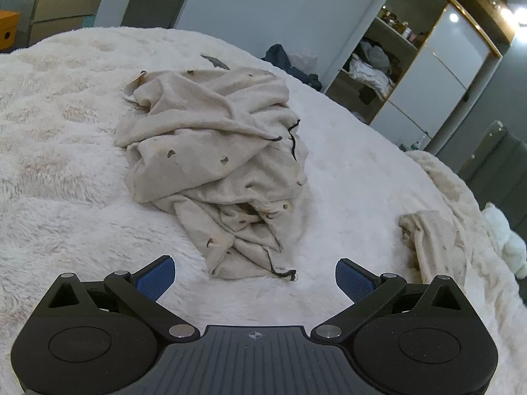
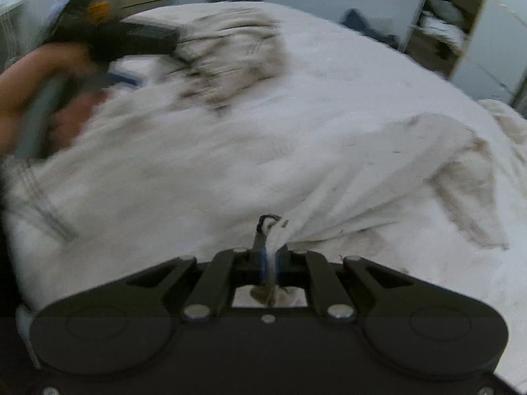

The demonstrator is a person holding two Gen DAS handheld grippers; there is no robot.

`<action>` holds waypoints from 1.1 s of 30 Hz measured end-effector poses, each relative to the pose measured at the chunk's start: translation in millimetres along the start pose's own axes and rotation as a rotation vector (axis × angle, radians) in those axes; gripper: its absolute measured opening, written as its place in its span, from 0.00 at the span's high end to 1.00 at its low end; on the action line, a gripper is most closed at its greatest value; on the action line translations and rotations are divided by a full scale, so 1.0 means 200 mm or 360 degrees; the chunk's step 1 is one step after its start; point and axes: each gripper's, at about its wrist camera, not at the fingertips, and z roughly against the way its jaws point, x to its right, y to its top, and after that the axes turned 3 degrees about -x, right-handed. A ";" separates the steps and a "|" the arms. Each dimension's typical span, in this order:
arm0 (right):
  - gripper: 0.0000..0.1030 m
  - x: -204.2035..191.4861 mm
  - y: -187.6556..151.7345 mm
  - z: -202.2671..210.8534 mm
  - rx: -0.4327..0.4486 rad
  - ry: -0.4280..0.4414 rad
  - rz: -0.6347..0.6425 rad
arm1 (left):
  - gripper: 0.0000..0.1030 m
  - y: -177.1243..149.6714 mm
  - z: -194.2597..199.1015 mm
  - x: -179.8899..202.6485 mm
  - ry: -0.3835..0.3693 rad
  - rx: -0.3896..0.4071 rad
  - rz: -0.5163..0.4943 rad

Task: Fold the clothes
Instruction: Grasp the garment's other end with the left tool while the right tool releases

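Left gripper (image 1: 255,278) sits wide open, blue pads apart, nothing between them, hovering over the fluffy white bed blanket (image 1: 66,171). Crumpled beige garment with small dark printed spots and a black drawstring (image 1: 214,151) lies mid-frame in the left wrist view, directly ahead of the open jaws; its long axis runs from upper left down toward the gripper, and its near end with the drawstring knot is just beyond the fingertips.

Right gripper (image 2: 270,247) is clenched on a bunched edge of a pale beige cloth (image 2: 230,164); fabric pokes up between the pads, and the cloth fans away toward the top and right of the blurred right wrist frame. Whether this is the same garment or a second one, cannot tell. A person's hand (image 2: 49,98) with the other tool shows at upper left there.

Judgement: the left hand is the free one, so the near drawstring end is its likely next pinch point. Fold not yet started.
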 end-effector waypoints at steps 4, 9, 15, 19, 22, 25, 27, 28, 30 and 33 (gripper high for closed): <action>0.96 -0.14 -0.10 0.06 -0.0021 0.0145 0.0083 | 0.00 -0.05 -0.01 0.03 0.0015 -0.0035 -0.0076; 0.86 -0.05 -0.14 0.12 0.0002 0.0272 -0.0016 | 0.00 -0.14 -0.01 0.09 -0.0052 -0.0075 -0.0208; 0.69 0.24 -0.19 0.28 0.0196 0.0317 -0.0275 | 0.00 -0.29 0.00 0.18 -0.0399 -0.0207 -0.0299; 0.66 0.55 -0.28 0.36 0.0325 0.0298 -0.0586 | 0.00 -0.37 0.00 0.25 -0.0588 -0.0289 -0.0383; 0.62 0.76 -0.39 0.37 0.0392 0.0250 -0.0786 | 0.00 -0.43 -0.01 0.27 -0.0697 -0.0424 -0.0363; 0.61 0.83 -0.44 0.27 0.0305 0.0222 -0.0820 | 0.00 -0.48 -0.01 0.28 -0.0755 -0.0543 -0.0332; 0.60 0.86 -0.46 0.16 0.0233 0.0304 -0.0841 | 0.00 -0.53 0.02 0.27 -0.0794 -0.0601 -0.0310; 0.59 0.87 -0.47 0.10 0.0204 0.0348 -0.0860 | 0.00 -0.55 0.03 0.27 -0.0813 -0.0625 -0.0300; 0.58 0.88 -0.49 0.01 0.0159 0.0388 -0.0880 | 0.01 -0.59 0.05 0.28 -0.0844 -0.0666 -0.0300; 0.69 0.87 -0.48 -0.07 0.0117 0.0383 -0.0859 | 0.19 -0.67 0.07 0.31 -0.0876 -0.0749 -0.0311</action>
